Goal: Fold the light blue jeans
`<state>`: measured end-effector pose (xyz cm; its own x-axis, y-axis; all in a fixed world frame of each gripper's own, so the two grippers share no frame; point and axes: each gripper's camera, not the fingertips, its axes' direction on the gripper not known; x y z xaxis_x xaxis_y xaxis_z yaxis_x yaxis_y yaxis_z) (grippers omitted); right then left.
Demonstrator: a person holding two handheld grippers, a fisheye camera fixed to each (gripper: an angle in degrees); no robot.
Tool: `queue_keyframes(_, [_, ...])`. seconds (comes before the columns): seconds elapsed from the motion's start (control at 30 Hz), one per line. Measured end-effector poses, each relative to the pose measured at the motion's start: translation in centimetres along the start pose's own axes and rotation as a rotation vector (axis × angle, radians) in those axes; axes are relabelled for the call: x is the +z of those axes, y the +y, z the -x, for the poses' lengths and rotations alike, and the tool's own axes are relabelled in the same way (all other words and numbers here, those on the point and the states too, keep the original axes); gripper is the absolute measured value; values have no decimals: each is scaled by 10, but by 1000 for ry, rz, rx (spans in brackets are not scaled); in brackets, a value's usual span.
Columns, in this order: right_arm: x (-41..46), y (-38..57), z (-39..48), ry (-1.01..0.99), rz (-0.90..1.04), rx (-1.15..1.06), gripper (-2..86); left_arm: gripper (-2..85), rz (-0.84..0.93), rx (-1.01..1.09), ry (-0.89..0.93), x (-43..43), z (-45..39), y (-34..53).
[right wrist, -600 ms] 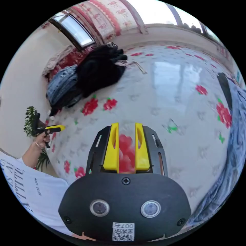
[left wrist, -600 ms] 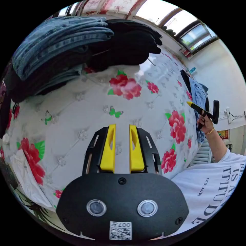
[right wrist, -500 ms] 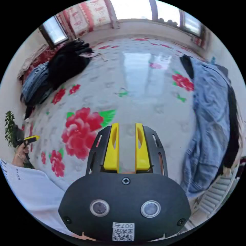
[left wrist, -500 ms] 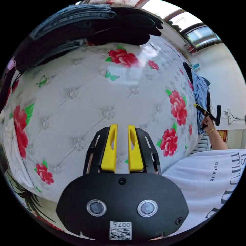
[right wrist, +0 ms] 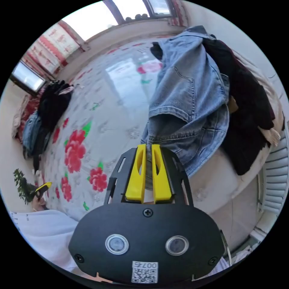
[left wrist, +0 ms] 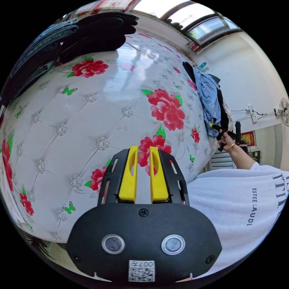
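The light blue jeans lie crumpled at the edge of the flowered white bed cover, partly over a dark garment. My right gripper has its jaws almost together on the jeans' lower hem, with denim between them. In the left gripper view the jeans hang at the far right edge of the bed, and the right gripper sits at their lower end in a person's hand. My left gripper hovers over the bed cover, jaws a narrow gap apart and holding nothing.
A stack of folded denim and black clothes sits at the far side of the bed, also seen as a pile. The person's white shirt is close by. A slatted white panel stands past the bed edge.
The right gripper has swung across the bed to the jeans and its jaws have narrowed onto the hem. The left gripper view has turned toward the jeans' side; its jaws have closed slightly.
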<state>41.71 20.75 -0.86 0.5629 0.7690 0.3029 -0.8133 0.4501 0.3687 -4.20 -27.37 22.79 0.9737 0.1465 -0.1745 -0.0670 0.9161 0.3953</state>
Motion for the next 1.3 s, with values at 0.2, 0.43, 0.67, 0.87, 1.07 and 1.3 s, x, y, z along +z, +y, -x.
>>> queue_keyframes(0.2, [-13,45,147,-268,85,-374,6,65,-59,-15,45,-30,-47,43])
queue_keyframes(0.43, [-25,136,397,-889,454,-1056,13,70,-261,-62,-45,-122,-63,111])
queue_keyframes(0.67, [-60,173,451,-833,294,-1229,39,-4,-378,-436,-264,-238,7,160])
queue_keyframes(0.87, [-39,126,332,-486,197,-787,64,11,-480,-559,-213,-299,9,211])
queue_keyframes(1.07, [-53,75,174,-224,94,-338,93,49,-622,-533,-486,-337,-98,241])
queue_keyframes(1.3, [-61,29,117,-74,67,-263,115,64,-656,-697,-505,-350,-184,259])
